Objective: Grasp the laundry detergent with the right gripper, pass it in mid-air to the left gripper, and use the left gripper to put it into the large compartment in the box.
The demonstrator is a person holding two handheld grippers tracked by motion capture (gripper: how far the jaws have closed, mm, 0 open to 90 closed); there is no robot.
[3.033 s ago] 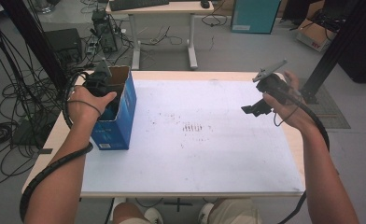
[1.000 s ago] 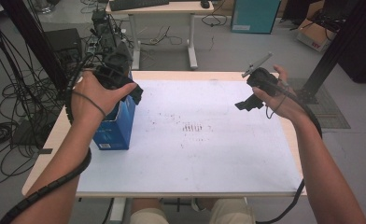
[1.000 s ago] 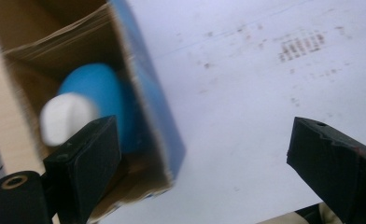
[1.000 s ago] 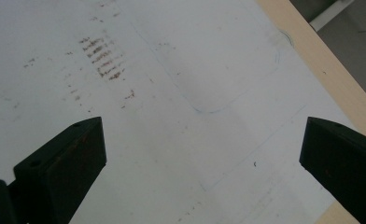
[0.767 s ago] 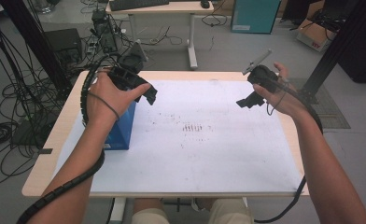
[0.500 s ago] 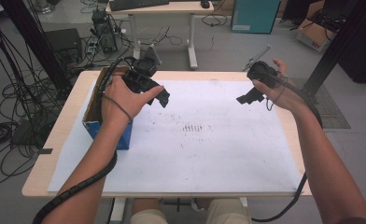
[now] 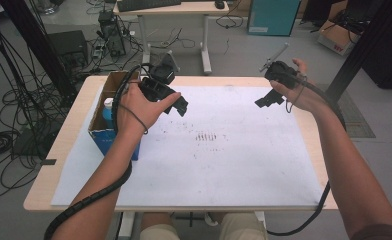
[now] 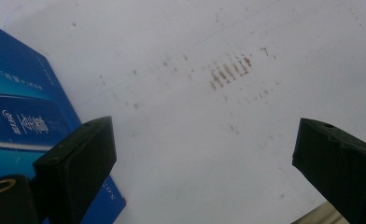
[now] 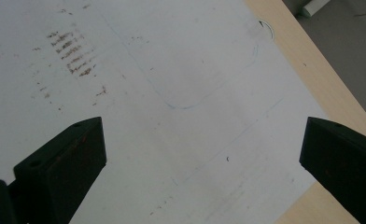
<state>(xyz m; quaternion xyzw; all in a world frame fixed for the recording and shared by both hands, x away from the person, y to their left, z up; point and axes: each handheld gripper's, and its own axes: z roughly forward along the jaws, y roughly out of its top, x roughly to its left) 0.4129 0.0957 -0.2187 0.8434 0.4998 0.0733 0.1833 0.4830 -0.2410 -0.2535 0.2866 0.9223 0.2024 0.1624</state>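
Blue box (image 7: 115,131) stands upright at the left edge of the white sheet (image 7: 224,160), top flaps open, brown card inside. A bottle with a light blue cap (image 7: 107,109) sticks up inside the box. In the left gripper view the box's blue side (image 8: 17,121), with white print, sits on the sheet's edge.

Both forearms bare — no sleeves visible. Left gripper (image 7: 180,106): black, blocky body, with a black ribbed cable (image 7: 91,199) trailing along the forearm. Right gripper (image 7: 264,102): black body, thin grey rod at its top, smooth black cable (image 7: 326,192) looping below the arm. Jaws are flat black slabs, each with a small screw hole — edges slightly scuffed. A thin dark band circles the left wrist.
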